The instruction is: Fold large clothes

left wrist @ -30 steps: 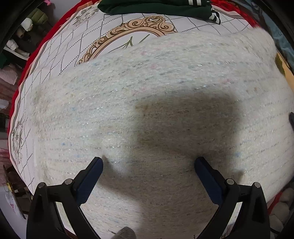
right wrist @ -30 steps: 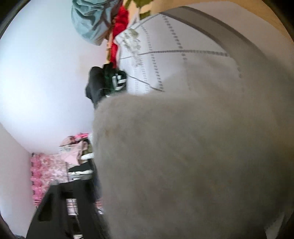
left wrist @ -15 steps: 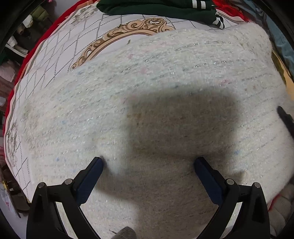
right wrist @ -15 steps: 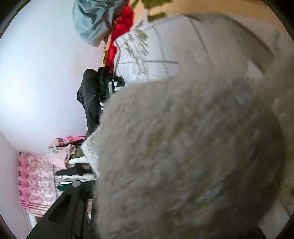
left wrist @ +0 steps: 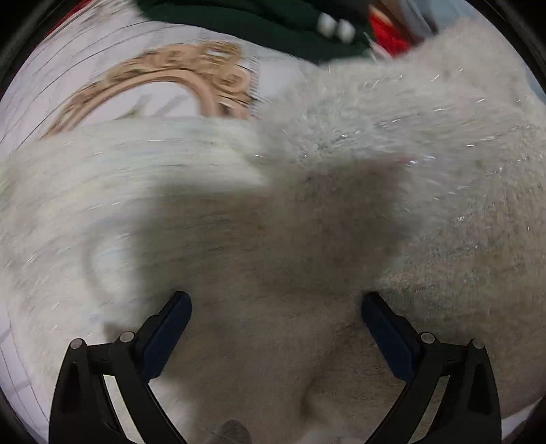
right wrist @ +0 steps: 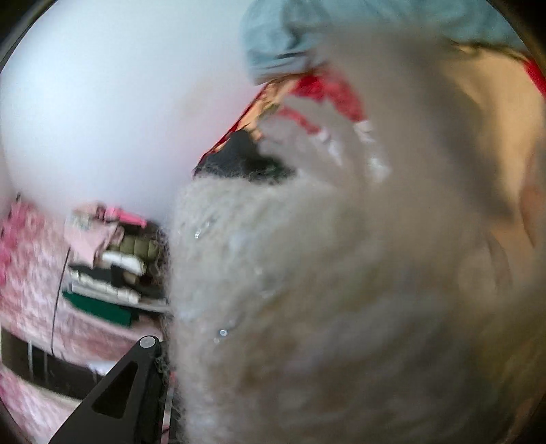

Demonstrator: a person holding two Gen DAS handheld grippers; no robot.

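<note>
Item: fuzzy cream sweater (left wrist: pixel 307 211) w/ glitter threads, spread over a white quilted bedspread (left wrist: pixel 61 78) bearing a gold scroll motif; a folded-over layer covers its right half, edges smeared by motion blur. Left gripper (left wrist: pixel 276 314): we see both blue-padded fingers (left wrist: pixel 167 328) spread wide, hovering over the knit, nothing between them; its shadow falls on the fabric. Right gripper (right wrist: pixel 136 392): we make out only one black finger at lower left; the sweater (right wrist: pixel 341 290) fills most of that lens, very close and out of focus, so we cannot tell if the claw is pinching it or spread. Background: dark green garment (left wrist: pixel 259 24) w/ white stripes, cut off at top edge; stacked folded clothes (right wrist: pixel 112 263), blurred; pale blue cloth (right wrist: pixel 283 44), partly hidden.
</note>
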